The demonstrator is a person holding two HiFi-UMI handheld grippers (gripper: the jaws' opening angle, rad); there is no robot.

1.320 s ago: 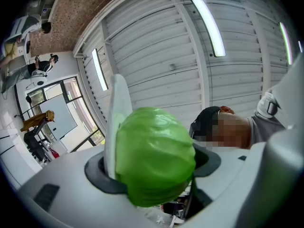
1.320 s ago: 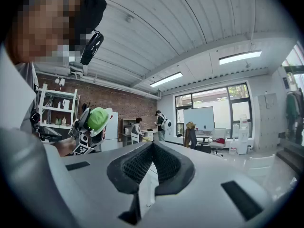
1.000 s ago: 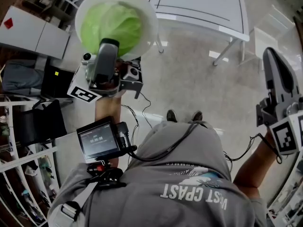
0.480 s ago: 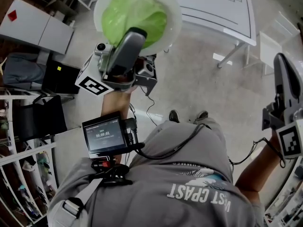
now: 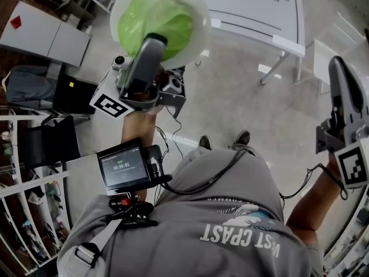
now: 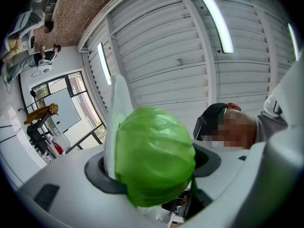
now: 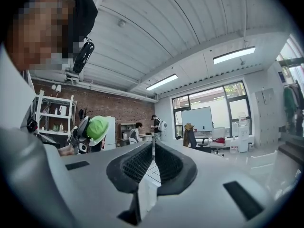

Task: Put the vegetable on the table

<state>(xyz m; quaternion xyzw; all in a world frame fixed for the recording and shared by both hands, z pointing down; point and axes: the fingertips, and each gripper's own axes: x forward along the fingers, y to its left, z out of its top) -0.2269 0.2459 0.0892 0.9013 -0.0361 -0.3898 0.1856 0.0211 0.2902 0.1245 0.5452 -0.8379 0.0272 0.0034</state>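
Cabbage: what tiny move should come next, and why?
Probably swing the left hand-held gripper forward and to the right, toward the table. It clamps the cabbage against a white plate, and both hang over the floor, with the table top ahead and to the right.

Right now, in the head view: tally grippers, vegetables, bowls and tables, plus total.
Grippers: 2 (left gripper, right gripper)
Vegetables: 1 (cabbage)
Bowls: 1 (white bowl)
Tables: 1 (white table)
Total: 5
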